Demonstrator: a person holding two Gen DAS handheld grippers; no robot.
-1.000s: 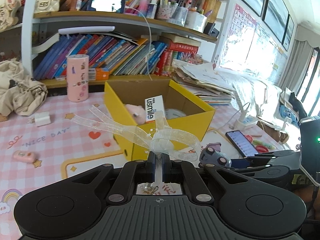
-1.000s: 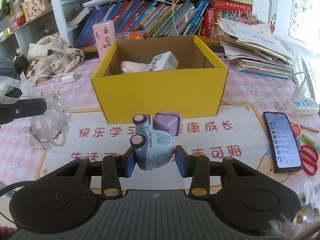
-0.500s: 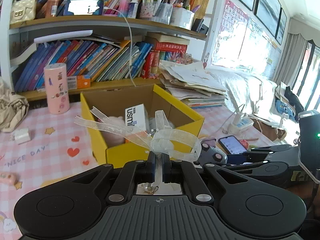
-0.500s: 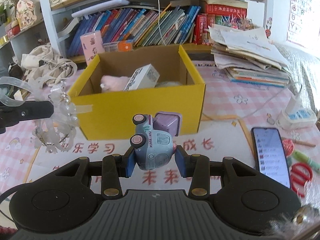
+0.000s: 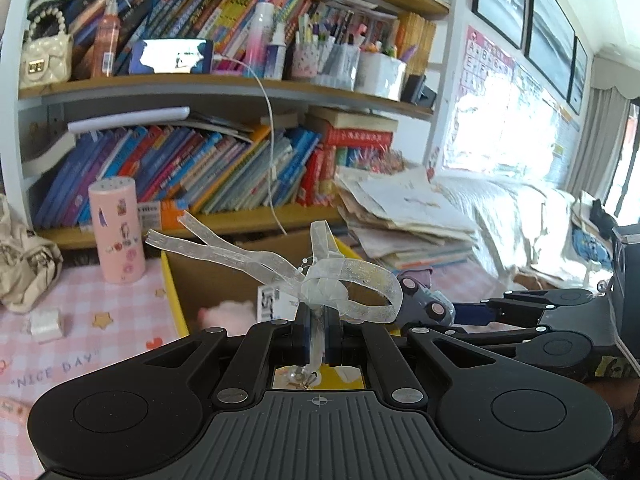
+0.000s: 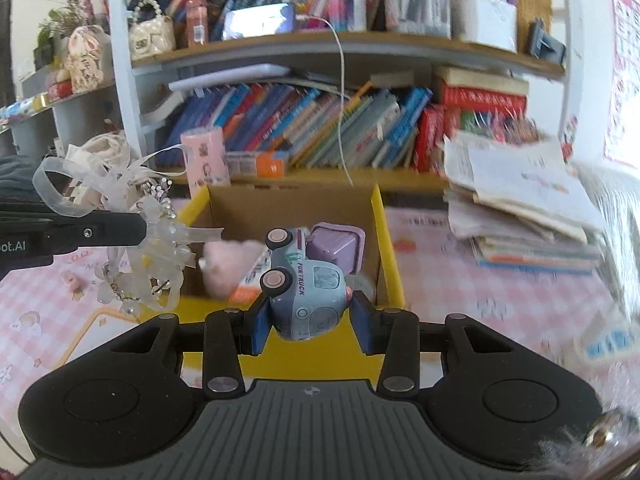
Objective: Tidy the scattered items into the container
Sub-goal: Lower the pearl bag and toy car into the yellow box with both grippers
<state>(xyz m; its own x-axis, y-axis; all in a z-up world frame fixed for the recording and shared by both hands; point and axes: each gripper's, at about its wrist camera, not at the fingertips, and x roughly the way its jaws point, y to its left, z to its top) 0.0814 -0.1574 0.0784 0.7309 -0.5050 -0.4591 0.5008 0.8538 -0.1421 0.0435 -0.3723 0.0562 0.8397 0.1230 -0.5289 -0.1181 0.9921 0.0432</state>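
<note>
Both loads now carried from short of the yellow box [image 6: 390, 264] to above it: left gripper [image 5: 316, 320] clamped on ribbon bow [image 5: 340, 284], right gripper [image 6: 310, 320] clamped on toy truck [image 6: 308, 284]. Ready for release inside.

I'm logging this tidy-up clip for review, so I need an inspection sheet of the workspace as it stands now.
Surface: pink checked tablecloth with printed mats.
Job's things: yellow box open, holding a pink plush and a white carton; toy truck and ribbon bow held above it.
Clutter: pink cylinder, small white block, beige bag, paper stack.
Grippers: left gripper shut on the ribbon bow; right gripper shut on the toy truck.
Cables: white cable hangs from the shelf phone toward the box.
Surroundings: crowded bookshelf, wall posters, window at right.
</note>
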